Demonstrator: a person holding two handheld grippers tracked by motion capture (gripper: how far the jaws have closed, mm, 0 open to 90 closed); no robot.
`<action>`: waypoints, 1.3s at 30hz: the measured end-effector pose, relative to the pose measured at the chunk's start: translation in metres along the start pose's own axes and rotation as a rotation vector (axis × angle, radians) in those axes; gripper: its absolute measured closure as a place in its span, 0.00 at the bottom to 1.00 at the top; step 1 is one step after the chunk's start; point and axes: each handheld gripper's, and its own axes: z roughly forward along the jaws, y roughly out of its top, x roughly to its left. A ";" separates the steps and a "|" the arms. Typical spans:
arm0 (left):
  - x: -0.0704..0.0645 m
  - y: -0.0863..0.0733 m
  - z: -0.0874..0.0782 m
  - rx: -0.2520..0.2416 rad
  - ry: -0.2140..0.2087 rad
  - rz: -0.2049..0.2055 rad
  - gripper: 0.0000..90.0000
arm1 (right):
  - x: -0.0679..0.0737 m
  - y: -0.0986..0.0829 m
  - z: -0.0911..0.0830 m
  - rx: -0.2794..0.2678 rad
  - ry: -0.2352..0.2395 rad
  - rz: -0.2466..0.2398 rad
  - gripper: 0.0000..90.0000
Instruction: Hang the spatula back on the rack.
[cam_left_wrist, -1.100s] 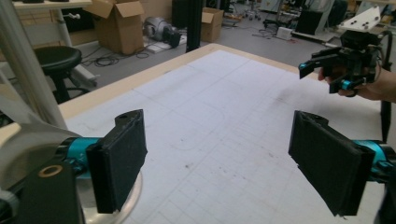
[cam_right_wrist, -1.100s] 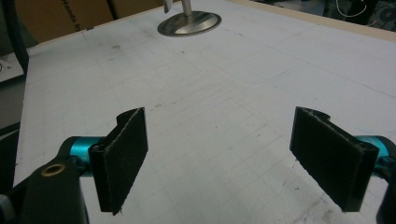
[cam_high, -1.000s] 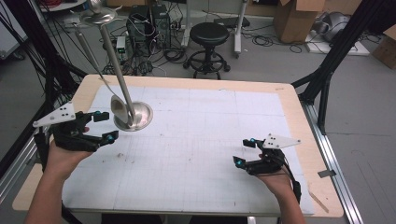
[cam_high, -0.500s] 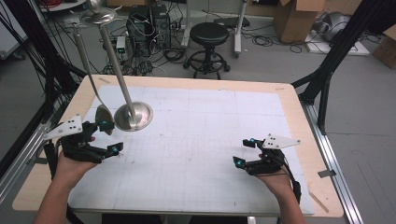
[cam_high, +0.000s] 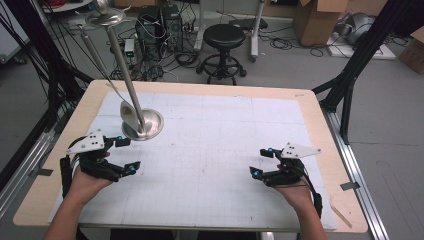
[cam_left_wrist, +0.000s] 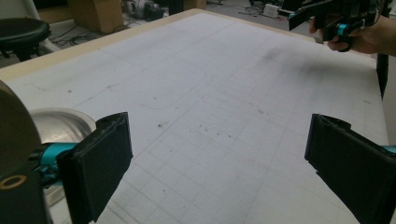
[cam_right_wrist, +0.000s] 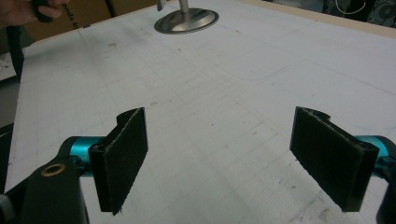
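Both grippers sit wide open with nothing between their pads. From where I'm steering, the left gripper lies at the lower left of the high view, its jaws spread apart over the white gridded mat. The nearest thing to it is the metal stand, a round silver base with a slanted pole rising toward the upper left of the frame; the base rests on the mat just above and to the right of my left gripper, near it but not touching. In the left gripper view the base shows at the left edge, just behind the left pad.

My right gripper is at the lower right of the high view, well apart from the stand, jaws likewise spread over bare mat. In the right gripper view the stand's base sits at the top centre, far off.

Beneath the mat is the wooden table. Beyond it, at the top of the high view, stands a black stool with cardboard boxes to its right.
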 end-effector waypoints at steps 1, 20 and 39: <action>0.000 -0.002 0.002 0.012 0.004 0.004 0.08 | 0.000 0.000 0.000 0.001 -0.004 -0.001 0.20; 0.004 -0.013 0.014 0.033 -0.013 -0.018 0.02 | -0.003 -0.009 -0.005 0.022 -0.035 0.005 0.20; 0.003 -0.013 0.012 0.037 0.001 -0.011 0.02 | -0.003 -0.009 -0.004 0.030 -0.027 0.004 0.20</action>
